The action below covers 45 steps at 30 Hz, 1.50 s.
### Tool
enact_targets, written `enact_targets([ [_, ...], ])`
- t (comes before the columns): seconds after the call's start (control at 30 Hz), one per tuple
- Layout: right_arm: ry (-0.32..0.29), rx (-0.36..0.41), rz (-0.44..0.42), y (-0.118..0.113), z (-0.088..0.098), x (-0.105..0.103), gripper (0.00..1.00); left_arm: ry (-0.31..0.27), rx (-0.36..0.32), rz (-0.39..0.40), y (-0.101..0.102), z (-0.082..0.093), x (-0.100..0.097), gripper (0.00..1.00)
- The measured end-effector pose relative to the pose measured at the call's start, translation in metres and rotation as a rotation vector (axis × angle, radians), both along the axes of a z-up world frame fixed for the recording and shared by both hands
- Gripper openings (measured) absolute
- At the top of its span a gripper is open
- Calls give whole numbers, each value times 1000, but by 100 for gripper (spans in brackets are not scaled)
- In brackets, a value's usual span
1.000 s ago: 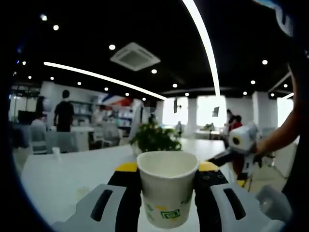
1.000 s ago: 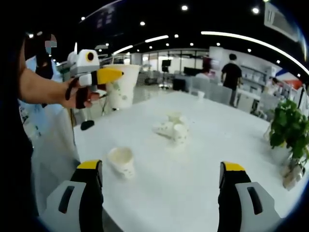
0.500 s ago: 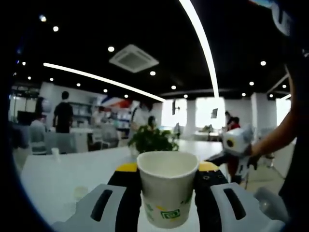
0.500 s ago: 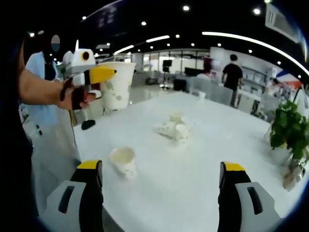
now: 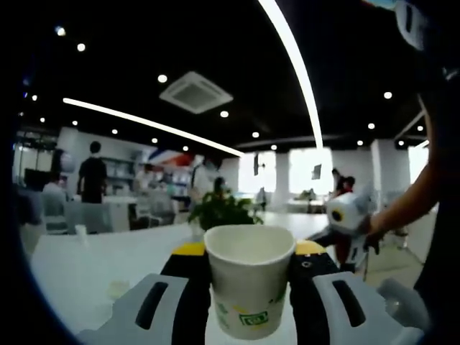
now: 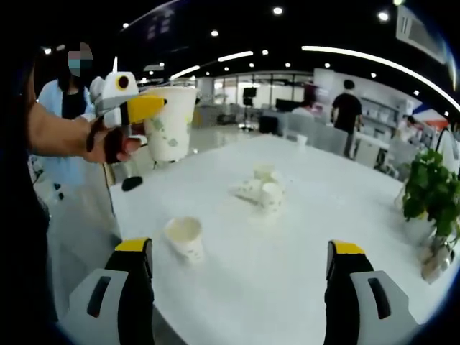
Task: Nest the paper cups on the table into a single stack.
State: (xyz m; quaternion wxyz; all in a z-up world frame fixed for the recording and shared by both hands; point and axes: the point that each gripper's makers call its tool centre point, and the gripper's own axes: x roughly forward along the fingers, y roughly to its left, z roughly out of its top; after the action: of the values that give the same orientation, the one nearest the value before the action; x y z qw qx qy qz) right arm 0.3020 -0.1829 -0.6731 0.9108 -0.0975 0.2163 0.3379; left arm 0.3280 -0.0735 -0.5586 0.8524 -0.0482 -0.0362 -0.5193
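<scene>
Held paper cup (image 5: 249, 277): upright, mouth open upward, green print low on its wall. It sits between the yellow-tipped jaws of the left gripper (image 5: 248, 269), which pinch it on both sides. In the right gripper view the same cup (image 6: 170, 122) is carried in the air beyond the left edge of the white tabletop (image 6: 323, 215), clear of the surface, with the left gripper (image 6: 144, 109) and a hand (image 6: 115, 142) on its grip.

Single cup (image 6: 185, 236): standing on the tabletop near its left edge, mouth up, apart from the rest.

Cluster of cups (image 6: 261, 190): near the middle of the tabletop, some tipped over; exact count cannot be told.

Right gripper (image 6: 241, 269): jaws spread wide, nothing between them, over the near edge of the tabletop.

Potted plant (image 6: 430, 198): at the right edge of the tabletop.
</scene>
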Motion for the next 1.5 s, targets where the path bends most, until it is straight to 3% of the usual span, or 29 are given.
enact_targets([
  [0.4,6,-5,6,0,-1,-1,100,-16,5,13,2,-21,-5,39],
  [1.27,35,-24,29,4,-11,-6,100,25,-22,60,1,-65,-8,39],
  [1.5,31,-22,28,5,-9,-4,100,13,14,56,-3,-82,-7,37],
])
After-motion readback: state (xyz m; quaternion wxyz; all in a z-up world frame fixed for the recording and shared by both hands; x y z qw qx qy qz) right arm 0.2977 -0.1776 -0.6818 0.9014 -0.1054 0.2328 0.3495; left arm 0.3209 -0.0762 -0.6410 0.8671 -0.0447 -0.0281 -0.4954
